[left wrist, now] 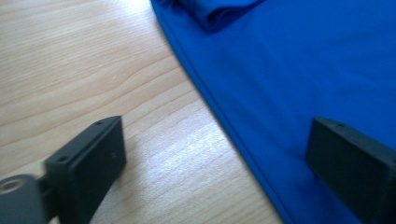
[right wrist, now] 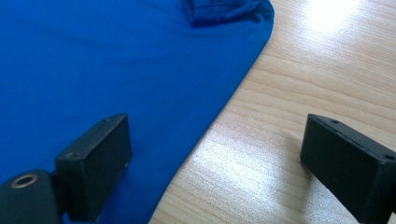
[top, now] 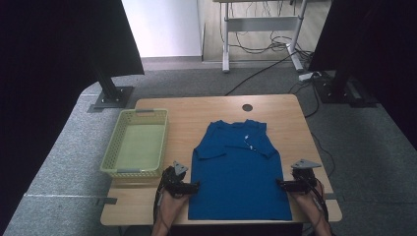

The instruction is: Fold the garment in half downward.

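A blue T-shirt (top: 238, 169) lies flat on the wooden table (top: 187, 110), sleeves folded in over the chest, collar toward the far side. My left gripper (top: 195, 187) is at the shirt's left edge, low down. In the left gripper view its jaws are wide apart and straddle the hem: one over bare wood, the other over the blue cloth (left wrist: 299, 70). My right gripper (top: 279, 184) mirrors it at the shirt's right edge. In the right gripper view its jaws also stand wide apart across the blue cloth's (right wrist: 116, 65) edge.
A pale green plastic basket (top: 136, 142) stands empty on the table's left side. A round cable hole (top: 247, 107) sits near the far edge. Black stands (top: 110, 93) and floor cables (top: 265, 46) lie beyond the table.
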{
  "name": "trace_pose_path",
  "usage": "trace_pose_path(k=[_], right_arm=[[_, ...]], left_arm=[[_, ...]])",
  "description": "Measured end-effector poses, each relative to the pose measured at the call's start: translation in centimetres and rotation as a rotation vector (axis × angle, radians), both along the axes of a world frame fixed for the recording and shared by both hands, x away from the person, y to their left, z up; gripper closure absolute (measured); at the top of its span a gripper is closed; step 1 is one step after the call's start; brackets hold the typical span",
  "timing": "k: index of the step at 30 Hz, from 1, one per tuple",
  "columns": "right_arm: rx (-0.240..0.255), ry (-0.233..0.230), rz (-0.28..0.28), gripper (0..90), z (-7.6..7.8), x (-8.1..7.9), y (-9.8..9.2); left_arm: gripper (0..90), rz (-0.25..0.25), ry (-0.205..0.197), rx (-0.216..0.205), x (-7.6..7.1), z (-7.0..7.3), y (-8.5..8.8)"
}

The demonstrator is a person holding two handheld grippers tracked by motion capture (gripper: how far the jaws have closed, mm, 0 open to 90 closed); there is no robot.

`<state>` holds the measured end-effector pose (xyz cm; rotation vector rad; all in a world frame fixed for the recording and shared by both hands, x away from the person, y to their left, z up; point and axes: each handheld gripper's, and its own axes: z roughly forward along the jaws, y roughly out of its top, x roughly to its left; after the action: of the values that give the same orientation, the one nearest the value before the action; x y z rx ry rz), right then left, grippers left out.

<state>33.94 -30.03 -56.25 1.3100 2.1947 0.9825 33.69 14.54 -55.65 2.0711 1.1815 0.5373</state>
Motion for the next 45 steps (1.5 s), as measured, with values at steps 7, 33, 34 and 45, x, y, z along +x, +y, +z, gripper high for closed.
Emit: trace_pose_path(k=[7,33,34,45], right_arm=[[-0.001,-0.021,0.002,7.3,0.1,-0.1,0.0],[-0.009,-0.011,-0.018,10.5,0.0,-0.3,0.0],[0.001,-0.003,-0.017,10.8,0.0,-0.5,-0.1],[0.008,-0.036,-0.026,10.5,0.5,-1.2,-0.6]], left_arm=[[7.6,0.005,-0.030,-0.007,0.8,0.3,-0.6],[10.5,-0.001,-0.006,-0.003,0.1,0.0,-1.0],[10.5,0.001,-0.006,-0.003,-0.2,0.0,-1.0],[11.9,-0.005,-0.007,-0.012,0.4,0.7,-1.3]])
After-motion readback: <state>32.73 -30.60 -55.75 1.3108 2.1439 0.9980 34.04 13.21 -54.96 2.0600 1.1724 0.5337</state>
